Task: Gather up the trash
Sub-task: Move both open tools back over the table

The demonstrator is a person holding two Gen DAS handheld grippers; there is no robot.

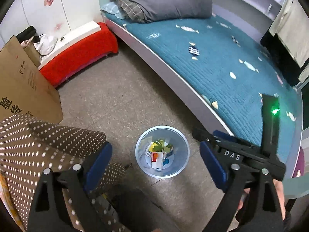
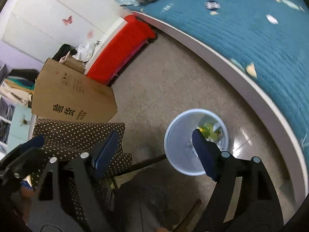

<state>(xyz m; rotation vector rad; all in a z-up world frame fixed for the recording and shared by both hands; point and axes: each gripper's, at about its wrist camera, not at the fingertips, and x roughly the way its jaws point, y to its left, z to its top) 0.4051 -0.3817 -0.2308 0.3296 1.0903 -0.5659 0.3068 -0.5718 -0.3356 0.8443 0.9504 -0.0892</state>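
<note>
Grey duvet (image 1: 164, 2) is piled at bed (image 1: 222, 58) head; red bench (image 1: 81, 56), cardboard box (image 1: 25, 85), polka-dot cushion (image 1: 48, 147) are seen alongside.

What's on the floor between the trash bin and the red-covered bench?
Nothing: the left wrist view shows only bare speckled floor from the trash bin up to the red-covered bench. The right wrist view agrees.

Glossy, seemingly plastic bin (image 1: 180, 145); quilted bedspread (image 1: 222, 58)

right gripper (image 2: 154, 150), fingers apart, hangs above the trash bin (image 2: 174, 145).
</note>
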